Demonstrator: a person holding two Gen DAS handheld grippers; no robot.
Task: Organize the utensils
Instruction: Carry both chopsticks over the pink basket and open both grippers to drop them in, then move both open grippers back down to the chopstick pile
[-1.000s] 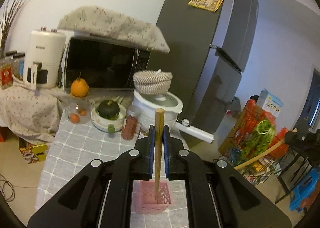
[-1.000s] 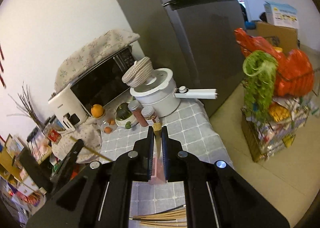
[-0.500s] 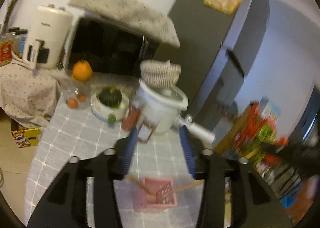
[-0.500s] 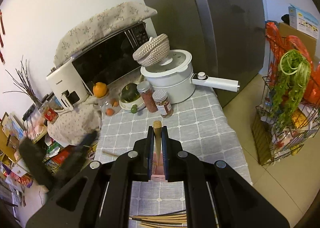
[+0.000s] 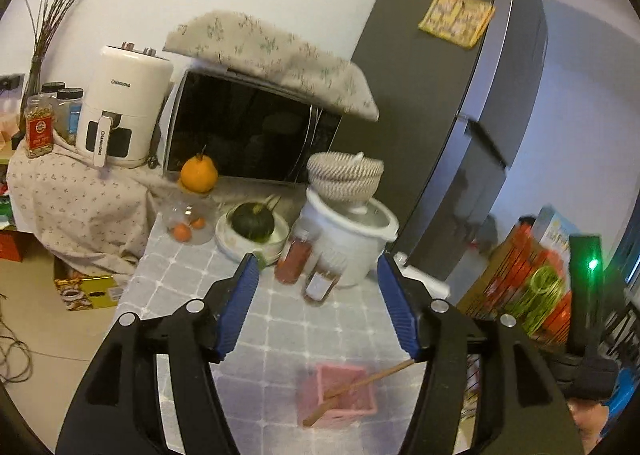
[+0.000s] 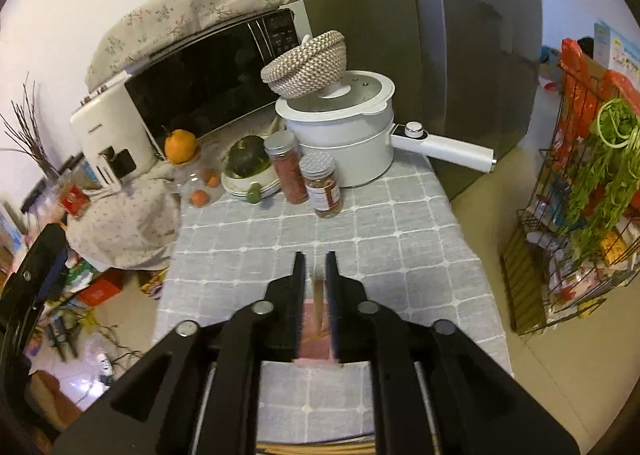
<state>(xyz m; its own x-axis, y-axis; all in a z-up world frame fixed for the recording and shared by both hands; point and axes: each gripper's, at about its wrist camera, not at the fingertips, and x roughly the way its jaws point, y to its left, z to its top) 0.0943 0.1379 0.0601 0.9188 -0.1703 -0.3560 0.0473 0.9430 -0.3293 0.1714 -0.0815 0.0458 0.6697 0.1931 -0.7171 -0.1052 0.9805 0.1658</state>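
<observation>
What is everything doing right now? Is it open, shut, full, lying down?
left gripper: open, jaws just widened, nothing between them
right gripper: slightly open, just opening, chopstick loose between the jaws
pink basket: upright, one chopstick leaning in it
microwave: door shut
white pot: lid on, woven basket on top
two jars: capped

Domestic kitchen corner in a lived-in home.
A tall grey refrigerator (image 5: 452, 127) with papers stuck on its door stands beside a table under a grey checked cloth (image 6: 400, 239). On it: a microwave (image 5: 248, 135) draped with floral fabric, a white air fryer (image 5: 124, 115), a white electric cooking pot (image 6: 344, 143) topped by a woven basket (image 6: 308, 63), two spice jars (image 6: 304, 175), a green squash (image 5: 254, 217) in a bowl and an orange (image 5: 198, 175). A wire rack (image 6: 576, 223) on the tiled floor holds greens and packaged groceries.
</observation>
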